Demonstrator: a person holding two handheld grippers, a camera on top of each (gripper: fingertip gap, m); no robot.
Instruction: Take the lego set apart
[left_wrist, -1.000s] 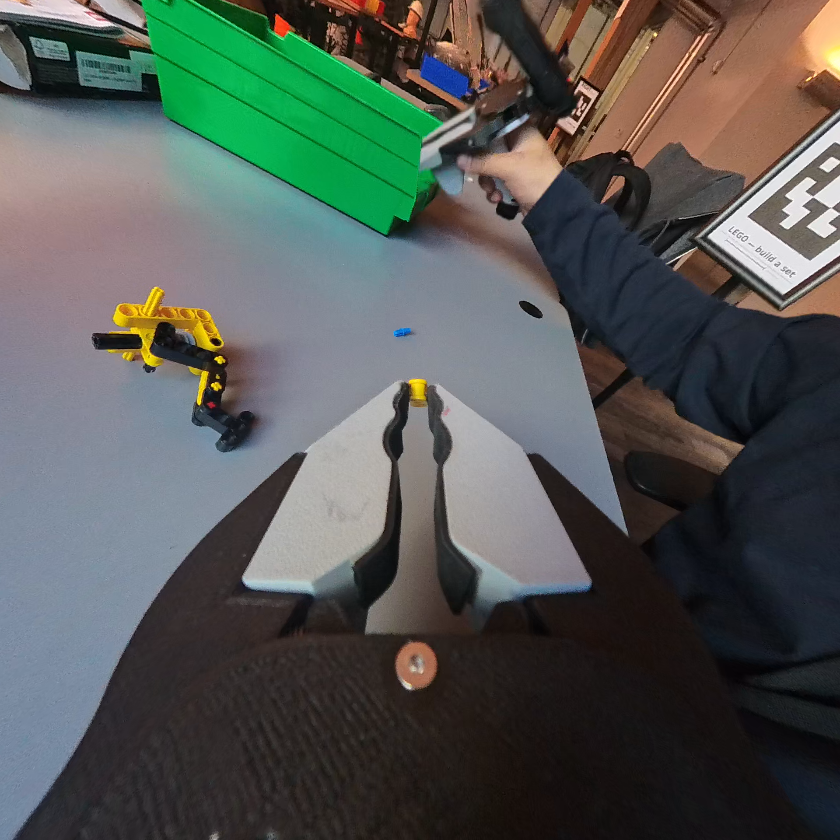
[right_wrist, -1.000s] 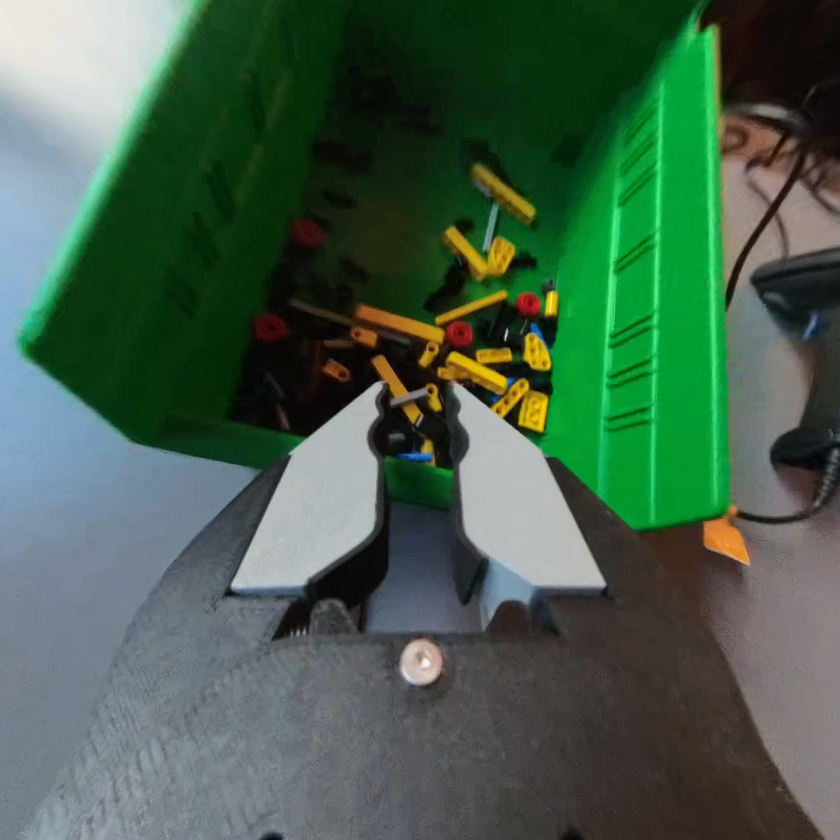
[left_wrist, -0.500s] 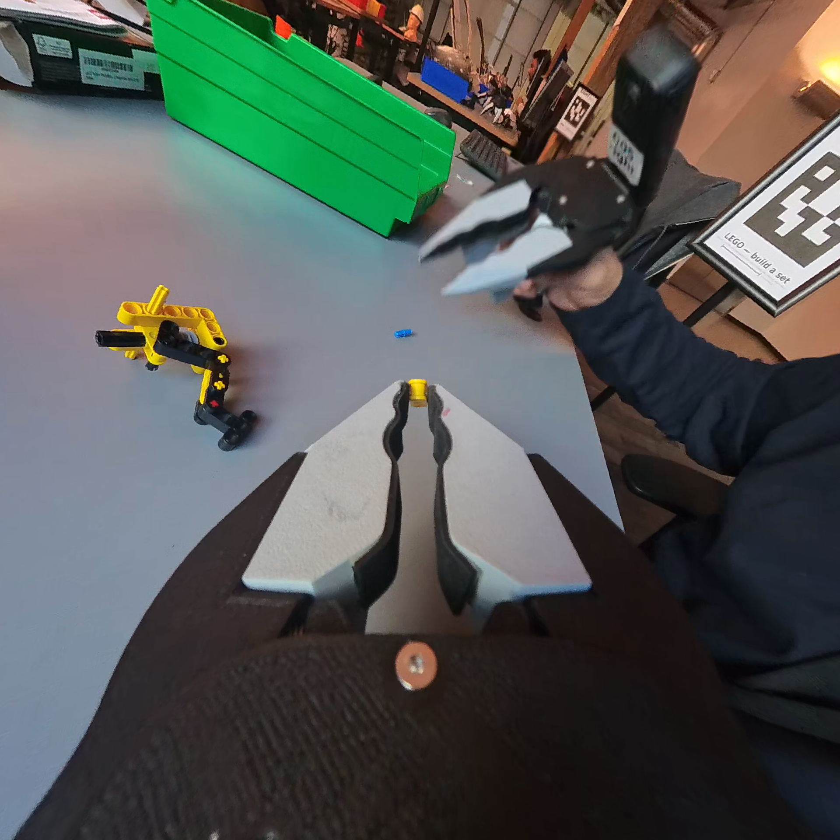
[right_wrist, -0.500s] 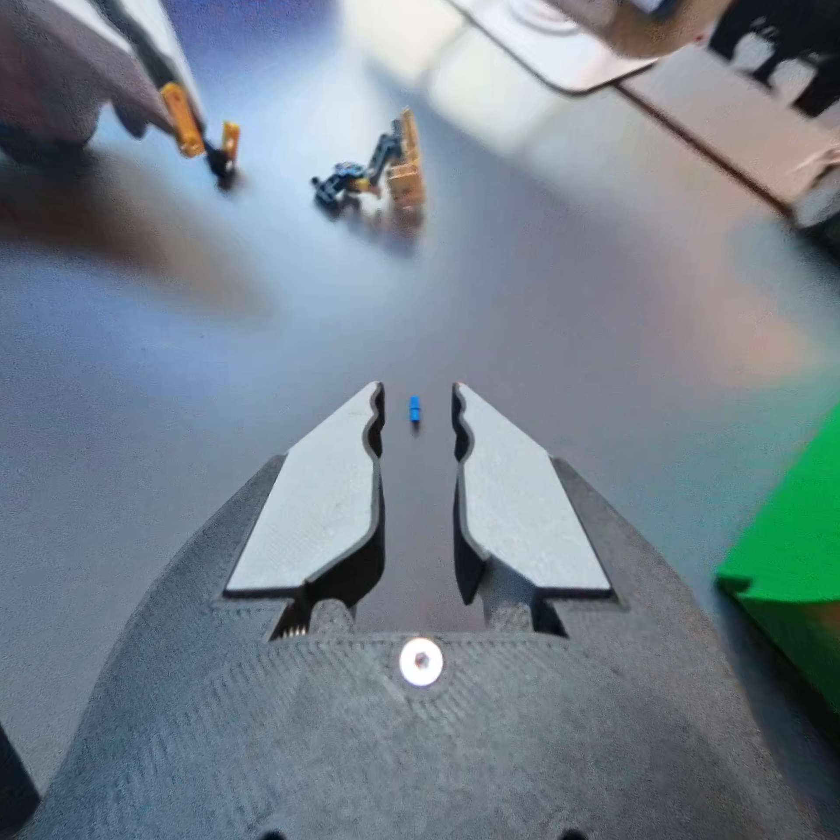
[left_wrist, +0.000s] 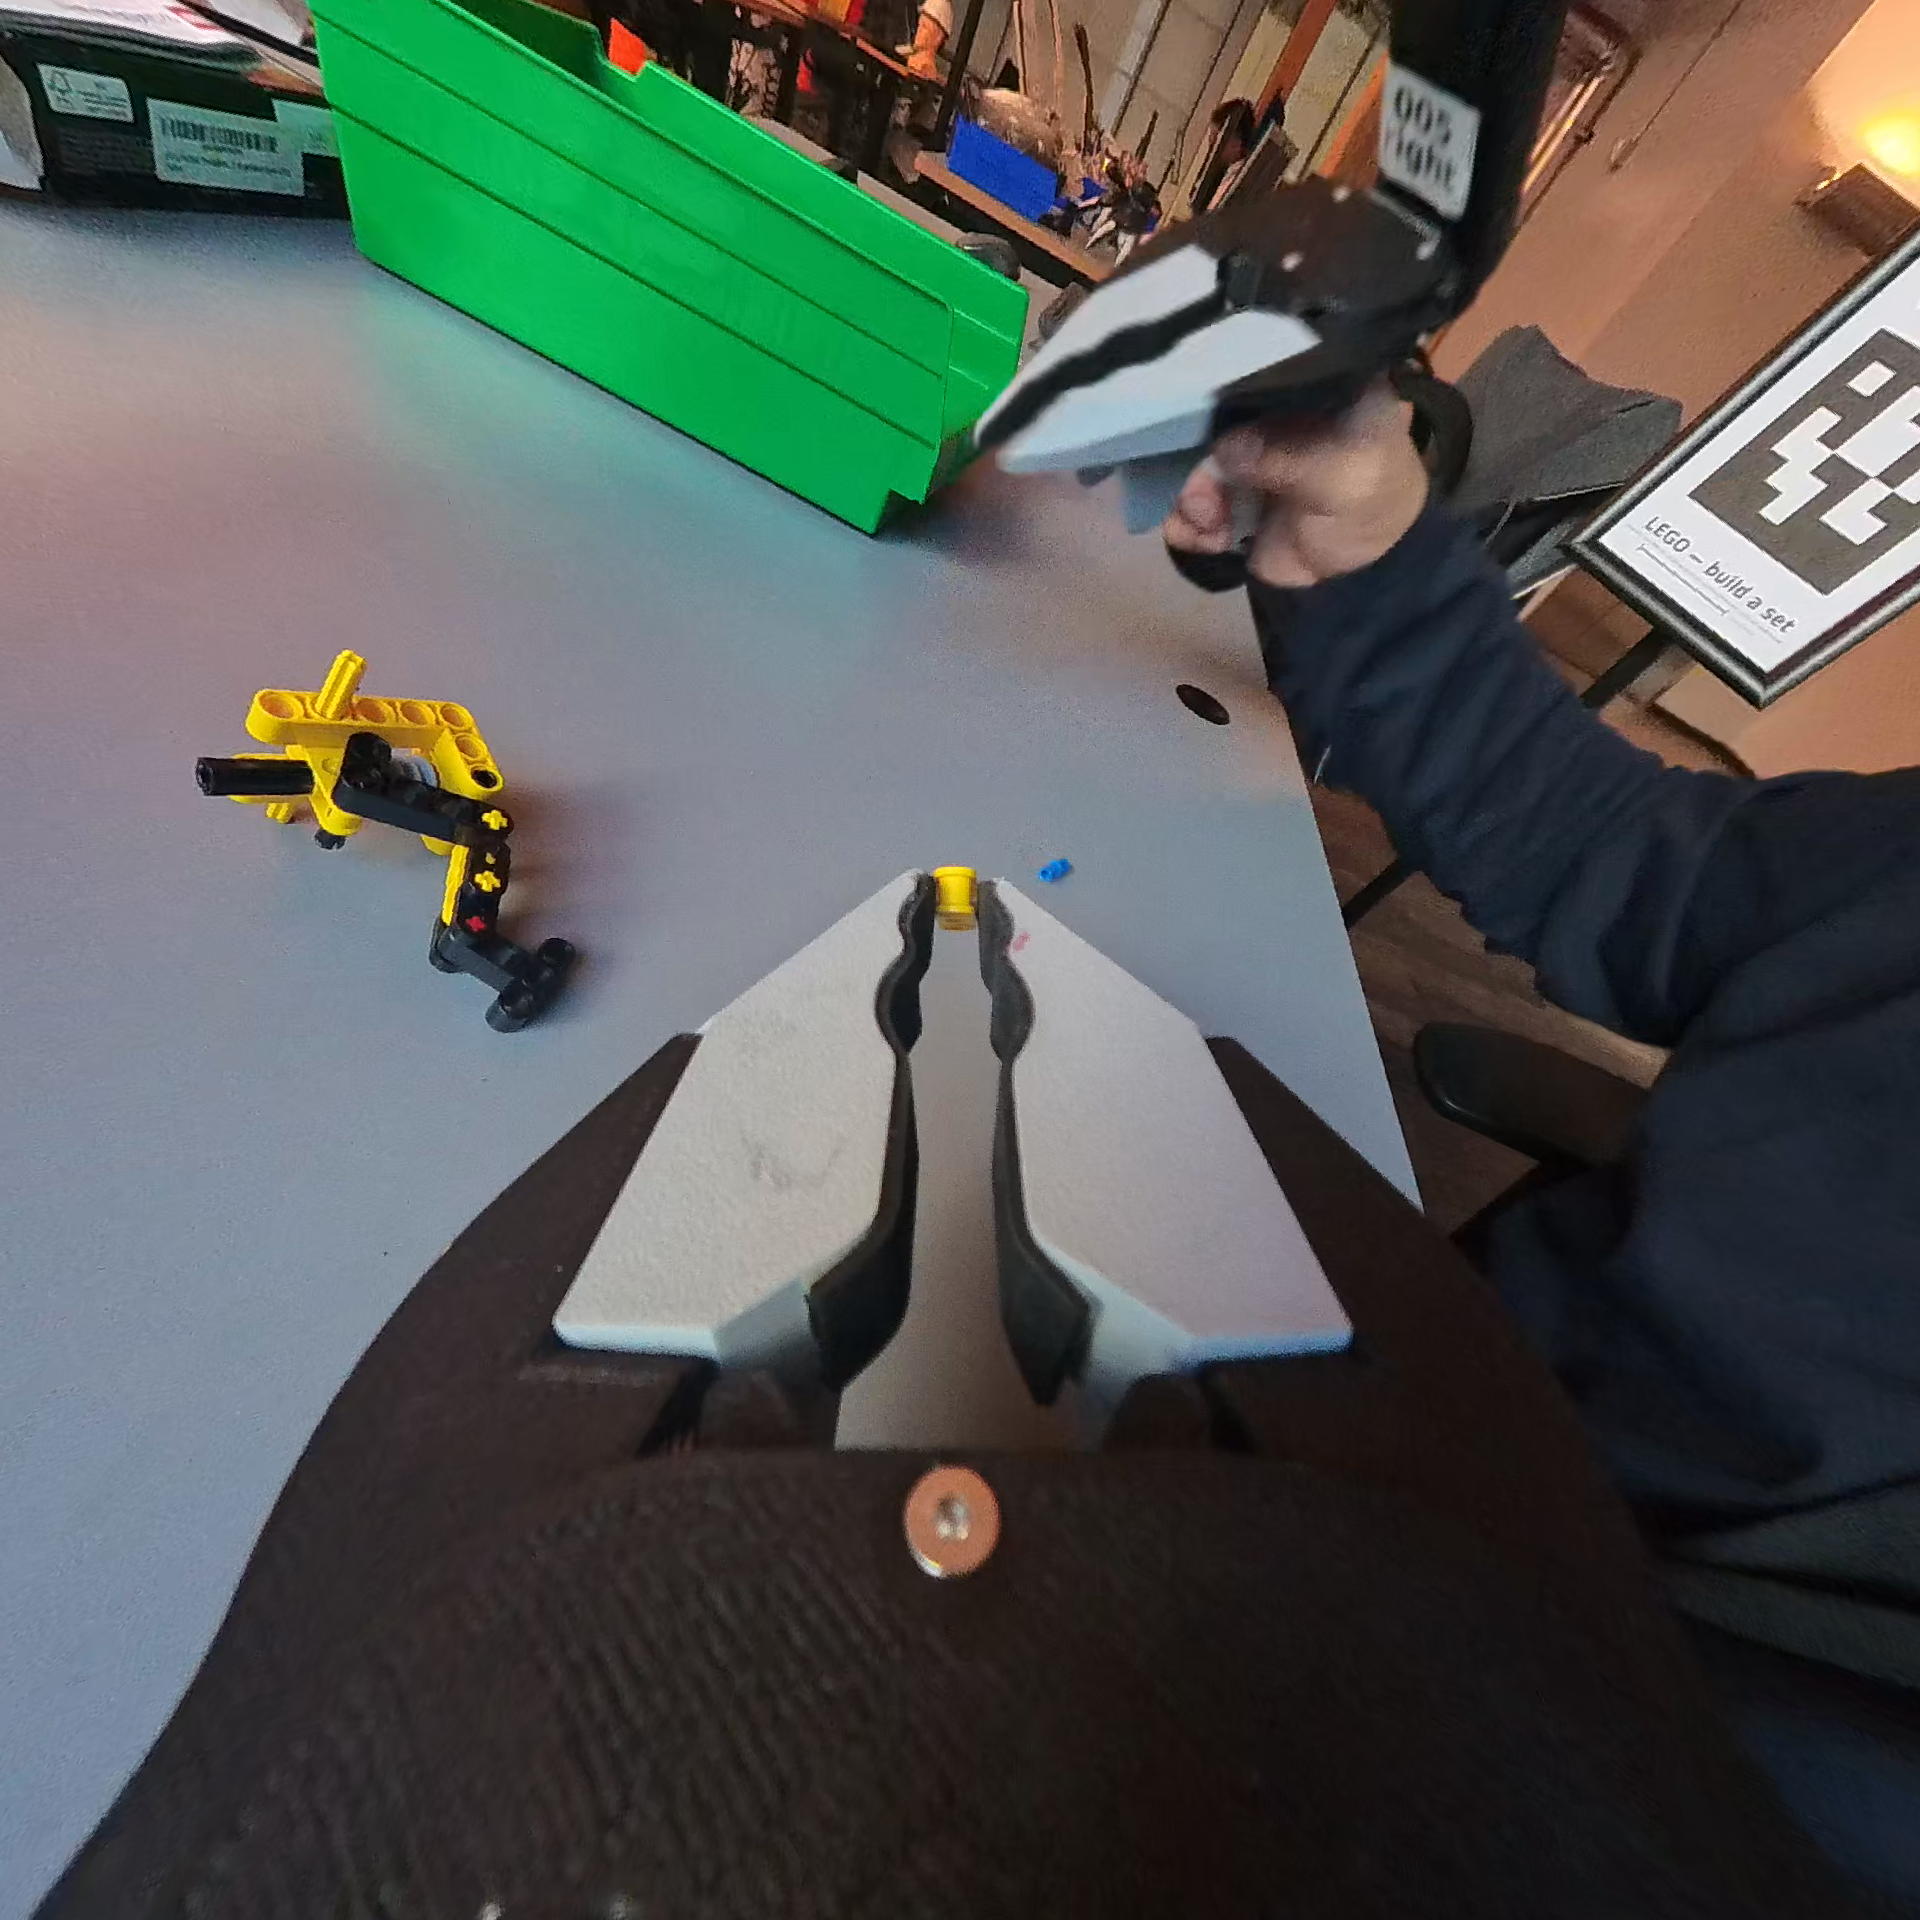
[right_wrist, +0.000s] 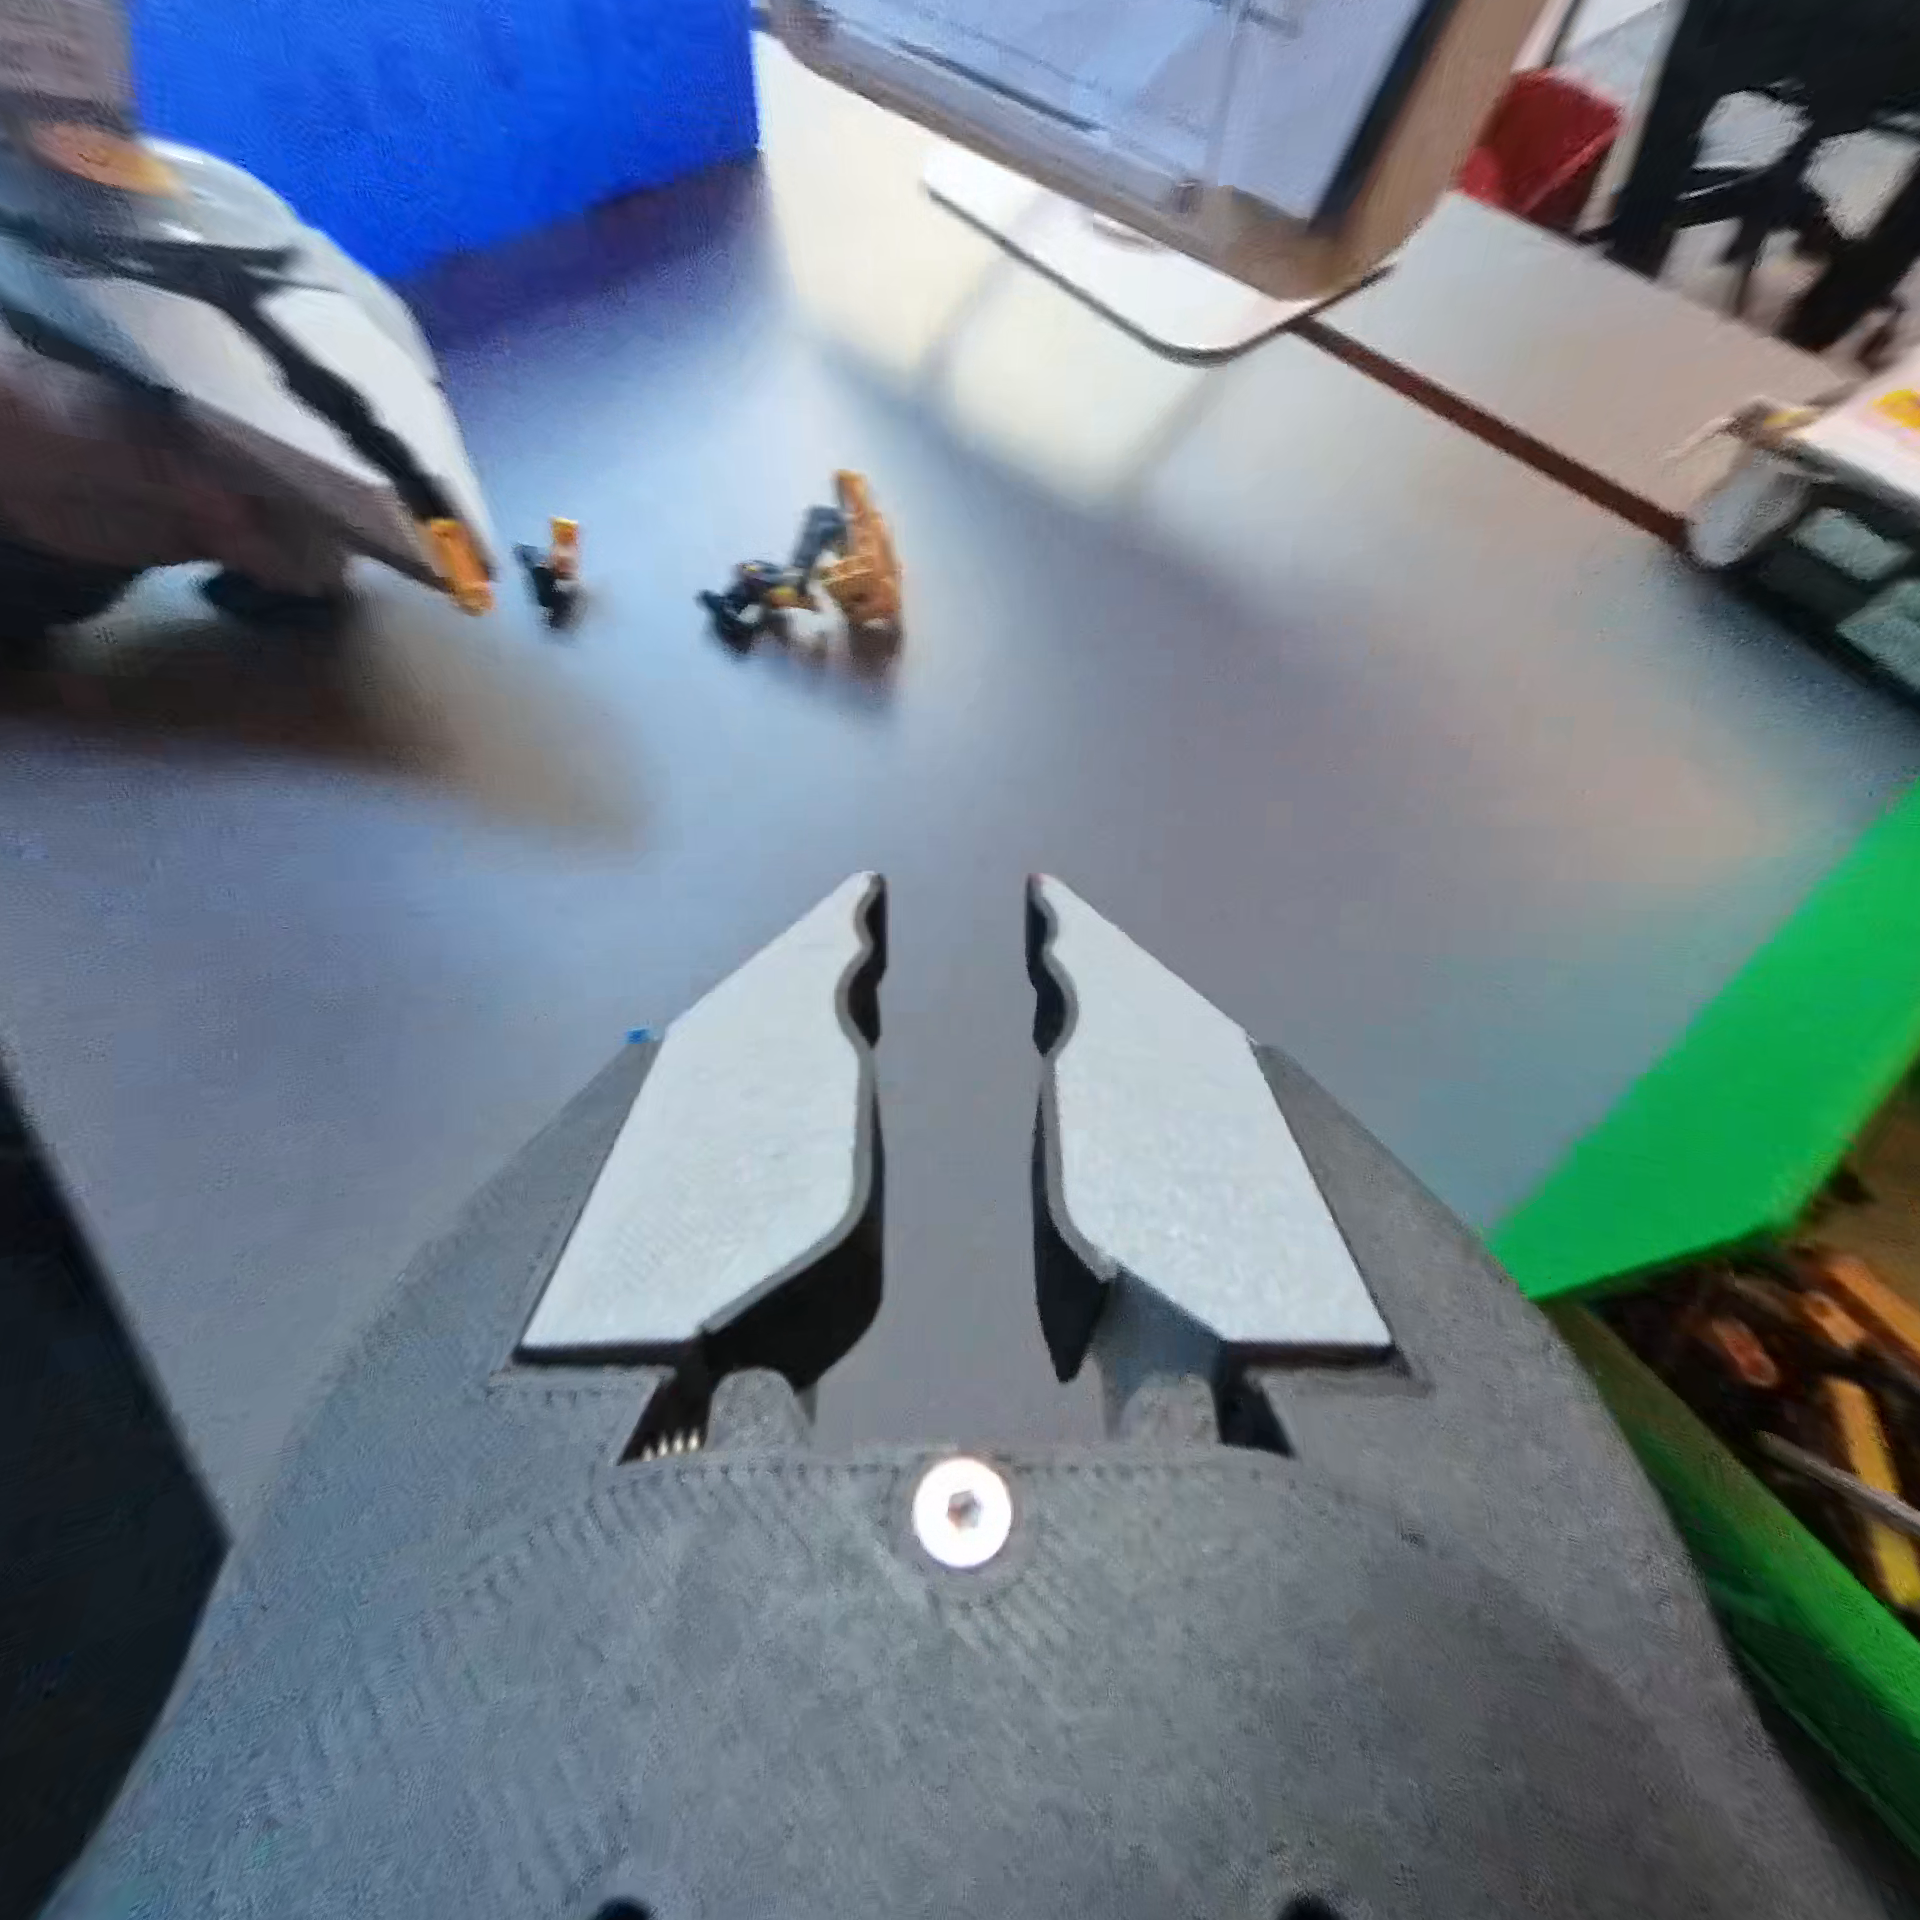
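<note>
A yellow and black lego assembly (left_wrist: 384, 790) lies on the grey table (left_wrist: 727, 623), left of centre; it also shows far off in the right wrist view (right_wrist: 821, 582). My left gripper (left_wrist: 954, 888) is shut on a small yellow piece (left_wrist: 954, 896) just above the table. A tiny blue pin (left_wrist: 1055, 869) lies just right of its tips. My right gripper (right_wrist: 956, 904) is open and empty, held in the air near the end of the green bin (left_wrist: 675, 260). The left wrist view shows it (left_wrist: 1003, 436) in a hand.
The green bin (right_wrist: 1714, 1091) holds several loose pieces. A small black and yellow piece (right_wrist: 556, 571) lies near the left gripper (right_wrist: 457, 561). A dark box (left_wrist: 156, 125) stands at the back left. A hole (left_wrist: 1202, 703) sits near the table's right edge, with a framed sign (left_wrist: 1818, 457) beyond it.
The right gripper has swung from over the bin's inside back over the table, still open. The blue pin now lies nearer the left gripper's tips. The left gripper has held still.
</note>
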